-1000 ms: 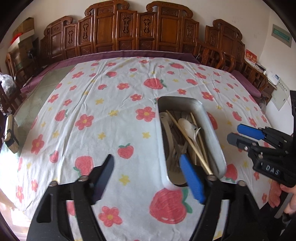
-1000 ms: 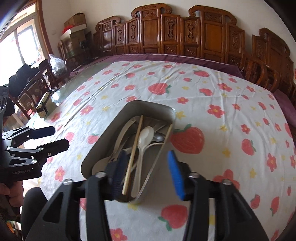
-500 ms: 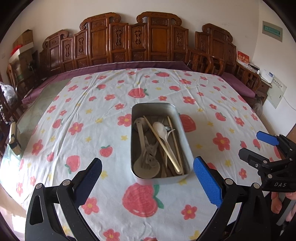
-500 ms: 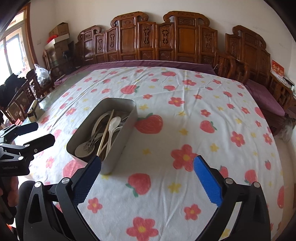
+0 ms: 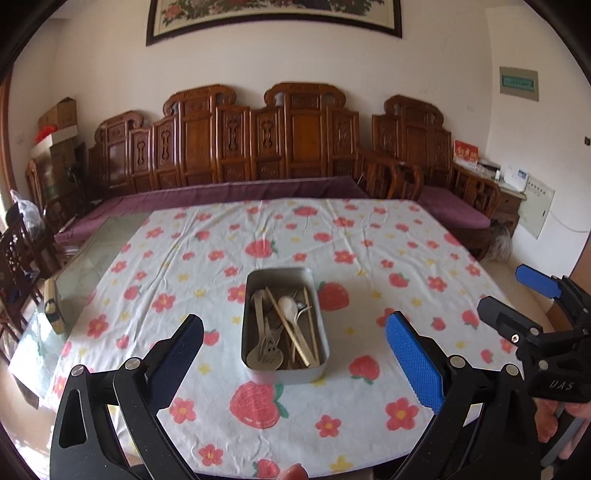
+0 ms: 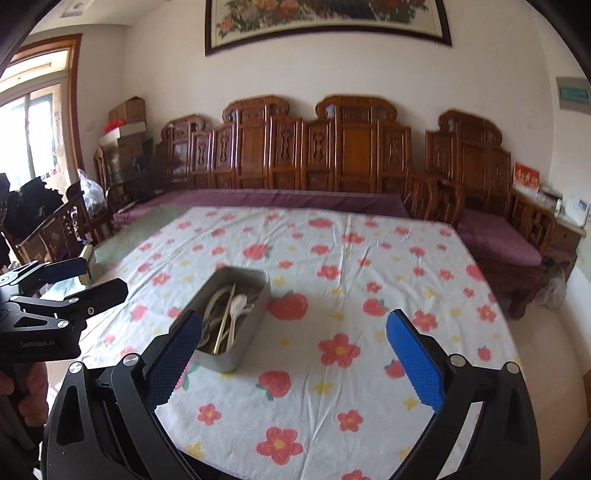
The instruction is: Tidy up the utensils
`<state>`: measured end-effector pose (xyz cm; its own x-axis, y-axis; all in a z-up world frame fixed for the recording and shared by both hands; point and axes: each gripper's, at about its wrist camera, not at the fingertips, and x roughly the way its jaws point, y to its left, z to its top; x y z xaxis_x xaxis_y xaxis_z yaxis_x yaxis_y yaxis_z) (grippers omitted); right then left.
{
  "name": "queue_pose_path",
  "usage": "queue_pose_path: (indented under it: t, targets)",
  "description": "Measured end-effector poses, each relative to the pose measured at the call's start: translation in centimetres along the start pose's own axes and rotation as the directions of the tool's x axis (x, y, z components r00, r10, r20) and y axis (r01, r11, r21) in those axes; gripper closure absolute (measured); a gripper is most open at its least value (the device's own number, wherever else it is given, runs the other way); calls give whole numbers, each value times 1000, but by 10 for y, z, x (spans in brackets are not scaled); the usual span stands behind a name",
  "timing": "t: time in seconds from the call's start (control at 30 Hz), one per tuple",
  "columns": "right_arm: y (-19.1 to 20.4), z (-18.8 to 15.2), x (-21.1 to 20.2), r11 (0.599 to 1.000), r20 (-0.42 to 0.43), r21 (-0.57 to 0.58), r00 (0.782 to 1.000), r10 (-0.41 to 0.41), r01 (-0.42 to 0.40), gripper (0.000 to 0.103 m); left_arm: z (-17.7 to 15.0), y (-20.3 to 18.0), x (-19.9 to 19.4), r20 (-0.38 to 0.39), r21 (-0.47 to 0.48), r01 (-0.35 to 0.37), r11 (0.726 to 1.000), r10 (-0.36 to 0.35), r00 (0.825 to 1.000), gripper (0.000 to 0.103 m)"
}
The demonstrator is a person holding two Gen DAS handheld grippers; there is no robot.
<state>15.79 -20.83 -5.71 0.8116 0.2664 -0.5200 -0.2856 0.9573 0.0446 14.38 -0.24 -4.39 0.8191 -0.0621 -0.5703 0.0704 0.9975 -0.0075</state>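
We have pulled both grippers, left gripper (image 5: 295, 354) and right gripper (image 6: 295, 354), back and up from the metal tray (image 5: 248, 334), jaws now spread wide and empty, leaving the utensils (image 5: 286, 328) gathered inside it at twelve o'clock on the tablecloth (image 5: 369, 236), so the tidying looks finished.

Can't sort out what's in the metal tin (image 5: 284, 369) from my left cam, the utensils (image 5: 280, 332) overlap into a pile and the bottom ones are buried. On my right cam my own left pad covers the tin's near corner (image 6: 221, 360). The framed painting (image 6: 328, 22) is chopped by the top edge in both views. The green wall sign (image 5: 518, 83) is too small to read, and the hand (image 5: 554, 421) gripping my right gripper (image 5: 511, 297) is mostly out of frame
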Motion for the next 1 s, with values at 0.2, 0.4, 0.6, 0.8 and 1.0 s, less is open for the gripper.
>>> queue_pose_path:
  t: [0.2, 0.4, 0.6, 0.8, 1.0]
  targets:
    - [7, 16, -47, 1000, 99, 4, 995, -25, 24, 3, 14, -7, -38, 74, 1, -4, 1000, 4, 997, 8]
    - [7, 19, -76, 1000, 150, 21, 988, -24, 21, 3, 20, -8, -64, 130, -9, -8, 1000, 9, 991, 8]
    - [6, 19, -84, 999, 159, 34, 987, -17, 12, 3, 20, -12, -67, 136, -1, 2, 1000, -2, 991, 8]
    - [6, 18, -85, 999, 157, 44, 987, -13, 6, 3, 17, -13, -65, 134, -2, 4, 1000, -4, 991, 8]
    - [6, 18, -85, 999, 158, 50, 987, -16, 8, 3, 15, -13, -64, 132, -1, 8, 1000, -8, 991, 8]
